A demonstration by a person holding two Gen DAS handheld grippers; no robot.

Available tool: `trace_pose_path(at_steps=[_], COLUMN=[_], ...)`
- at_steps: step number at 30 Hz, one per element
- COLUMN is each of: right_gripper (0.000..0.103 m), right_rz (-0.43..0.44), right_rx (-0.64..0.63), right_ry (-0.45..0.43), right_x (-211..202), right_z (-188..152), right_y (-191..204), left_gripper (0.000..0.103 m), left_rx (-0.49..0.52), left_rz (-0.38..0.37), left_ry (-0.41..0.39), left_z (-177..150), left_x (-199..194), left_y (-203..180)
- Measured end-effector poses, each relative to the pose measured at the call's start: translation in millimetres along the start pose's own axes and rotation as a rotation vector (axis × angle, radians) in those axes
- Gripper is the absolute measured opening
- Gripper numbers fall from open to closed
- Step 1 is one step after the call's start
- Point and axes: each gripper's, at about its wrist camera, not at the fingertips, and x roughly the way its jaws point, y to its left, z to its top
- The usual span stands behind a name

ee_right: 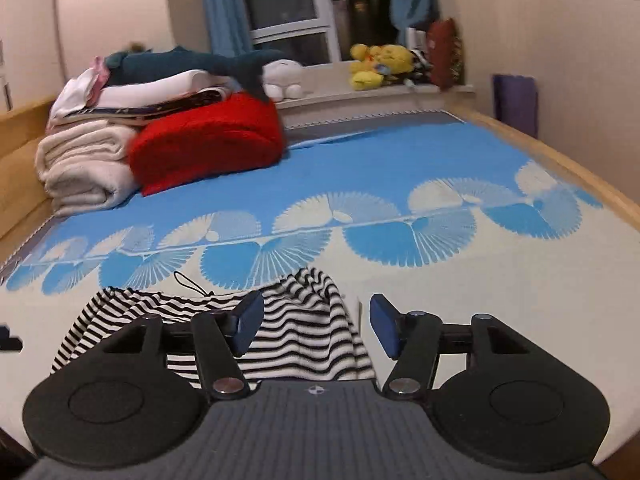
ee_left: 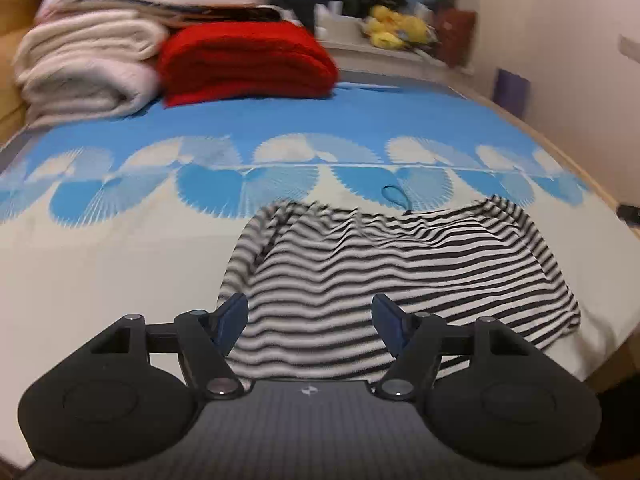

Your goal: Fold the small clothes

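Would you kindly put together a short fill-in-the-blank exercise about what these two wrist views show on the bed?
1. The striped garment lying on the bed has black and ____ stripes.
2. The folded blanket beside the cream towels is coloured ____.
3. The left gripper and the right gripper both have their jaws ____, gripping nothing.
4. The plush toys on the window sill are mainly ____.

Missing words: white; red; open; yellow

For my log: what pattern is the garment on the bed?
Black-and-white horizontal stripes on the garment; clearest in the left wrist view.
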Motion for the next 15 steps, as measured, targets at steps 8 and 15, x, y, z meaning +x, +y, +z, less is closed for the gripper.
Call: trace_pose_path(at_steps=[8, 15], right_gripper=[0.06, 0.06], right_rz=[-0.061, -0.112], right_rx=[-0.024, -0.053], right_ry=[0.013, 0.032], right_x=[10.5, 17.3], right_z=[-8.1, -9.6], right_y=[10.3, 9.1], left_gripper=[0.018, 0.017], left_rx=[-0.05, -0.191], left_rz=[0.103, 0.102], left_ry=[0.092, 0.126], left_z=[-10.8, -19.0], left_x=[11.7, 13.1], left_y=[10.5, 31.9])
